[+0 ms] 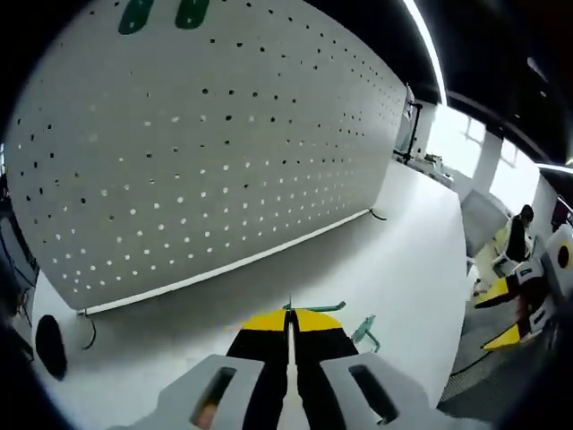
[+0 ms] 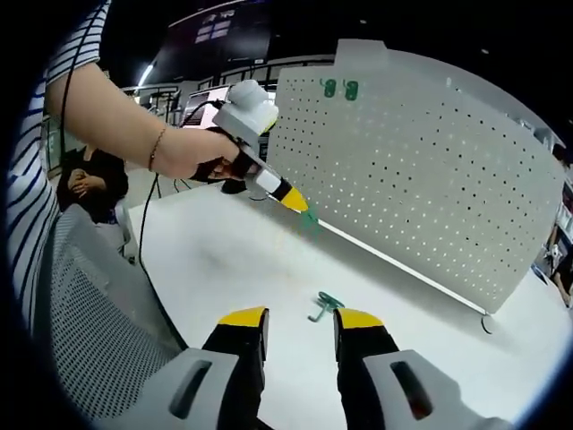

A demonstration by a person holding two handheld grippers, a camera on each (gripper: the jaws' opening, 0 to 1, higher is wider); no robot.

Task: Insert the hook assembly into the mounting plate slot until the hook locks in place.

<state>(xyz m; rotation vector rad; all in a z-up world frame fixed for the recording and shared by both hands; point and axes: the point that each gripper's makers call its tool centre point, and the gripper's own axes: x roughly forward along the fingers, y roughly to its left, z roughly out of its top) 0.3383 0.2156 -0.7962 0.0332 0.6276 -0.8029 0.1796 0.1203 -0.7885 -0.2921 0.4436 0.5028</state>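
Clearly the left gripper (image 1: 290, 330) has its jaws shut on a green hook (image 1: 315, 307), seen raised near the pegboard (image 2: 421, 170). Right gripper (image 2: 301, 324) is spread, empty, above a second hook (image 2: 324, 305) on the table (image 2: 224, 260). Risk: the thin hook twists in the pinch, missing the holes or scraping off.

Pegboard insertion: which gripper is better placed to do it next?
Left. The left gripper is shut on a green hook near the pegboard. The right gripper is open, with a second hook lying on the table.
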